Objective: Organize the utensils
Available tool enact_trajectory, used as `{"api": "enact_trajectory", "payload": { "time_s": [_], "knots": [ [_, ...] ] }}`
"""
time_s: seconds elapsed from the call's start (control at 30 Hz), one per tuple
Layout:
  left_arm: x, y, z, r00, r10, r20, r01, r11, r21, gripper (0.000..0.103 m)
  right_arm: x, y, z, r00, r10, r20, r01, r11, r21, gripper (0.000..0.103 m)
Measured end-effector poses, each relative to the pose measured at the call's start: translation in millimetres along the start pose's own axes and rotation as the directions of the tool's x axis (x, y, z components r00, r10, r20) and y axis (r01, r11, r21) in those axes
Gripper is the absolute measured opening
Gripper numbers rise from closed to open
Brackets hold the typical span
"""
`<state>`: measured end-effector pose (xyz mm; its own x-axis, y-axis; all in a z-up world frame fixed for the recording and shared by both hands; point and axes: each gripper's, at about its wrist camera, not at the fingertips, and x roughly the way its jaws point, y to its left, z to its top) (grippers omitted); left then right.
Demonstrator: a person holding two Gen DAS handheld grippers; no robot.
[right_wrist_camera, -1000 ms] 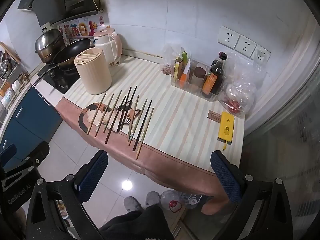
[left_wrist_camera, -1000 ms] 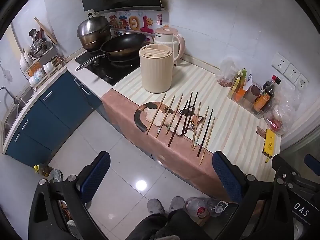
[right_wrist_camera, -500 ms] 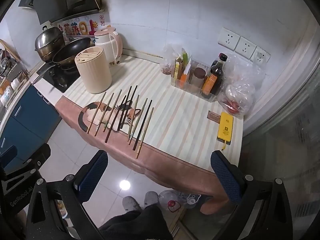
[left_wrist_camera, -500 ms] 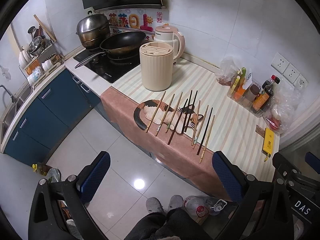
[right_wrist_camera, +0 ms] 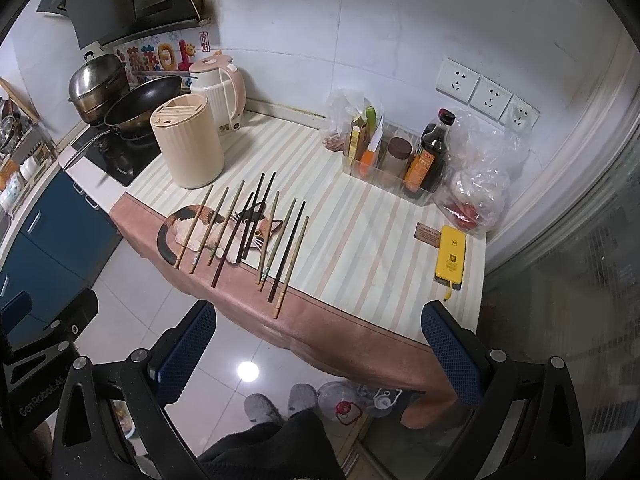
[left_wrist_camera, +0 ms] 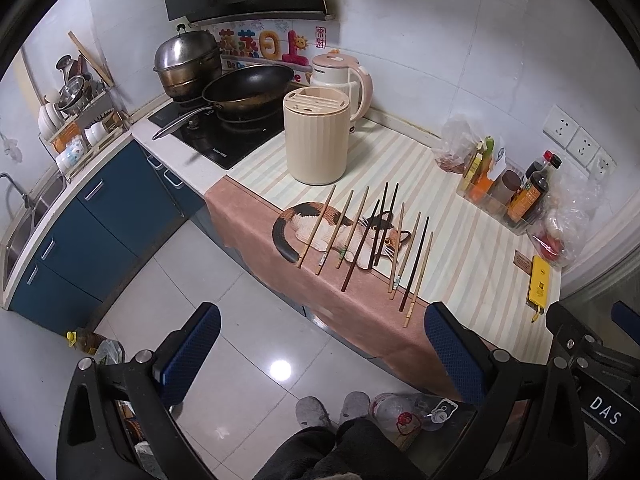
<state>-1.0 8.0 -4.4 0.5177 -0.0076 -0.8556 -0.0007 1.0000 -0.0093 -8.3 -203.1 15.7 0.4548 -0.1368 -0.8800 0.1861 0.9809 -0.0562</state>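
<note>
Several wooden and dark chopsticks (left_wrist_camera: 372,240) lie side by side on the cat-print cloth near the counter's front edge; they also show in the right wrist view (right_wrist_camera: 248,228). A beige cylindrical utensil holder (left_wrist_camera: 316,136) with a slotted lid stands upright behind them, also in the right wrist view (right_wrist_camera: 188,144). My left gripper (left_wrist_camera: 320,352) is open and empty, held above the floor in front of the counter. My right gripper (right_wrist_camera: 320,352) is open and empty too, in front of the counter's edge.
A wok (left_wrist_camera: 248,88) and steel pot (left_wrist_camera: 188,64) sit on the hob at the left. A pink kettle (left_wrist_camera: 344,80) stands behind the holder. Sauce bottles (right_wrist_camera: 428,156), plastic bags and a yellow device (right_wrist_camera: 452,256) are at the right. A person's slippered feet (left_wrist_camera: 332,408) are below.
Both grippers have moved slightly toward the counter, so the chopsticks and holder sit a little lower and nearer in view. Nothing on the counter has moved.
</note>
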Motion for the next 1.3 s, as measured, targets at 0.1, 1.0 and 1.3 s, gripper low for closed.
{"api": "enact_trajectory", "payload": {
  "time_s": [0.1, 1.0, 1.3],
  "knots": [
    [-0.3, 0.8, 0.0, 1.000, -0.001, -0.001, 0.001, 1.000, 0.000, 0.103, -0.2, 0.3, -0.2, 1.000, -0.001, 0.000, 0.001, 1.000, 0.000, 0.103],
    [-5.0, 7.8, 3.4, 1.000, -0.007, 0.005, 0.007, 1.000, 0.000, 0.103, -4.8, 1.7, -1.1, 1.000, -0.005, 0.008, 0.005, 1.000, -0.001, 0.103],
    [-8.9, 10.2, 8.4, 1.000, -0.011, 0.009, 0.011, 1.000, 0.000, 0.103, -7.2, 0.7, -2.1, 1.000, -0.007, 0.011, 0.007, 1.000, -0.001, 0.103]
  ]
}}
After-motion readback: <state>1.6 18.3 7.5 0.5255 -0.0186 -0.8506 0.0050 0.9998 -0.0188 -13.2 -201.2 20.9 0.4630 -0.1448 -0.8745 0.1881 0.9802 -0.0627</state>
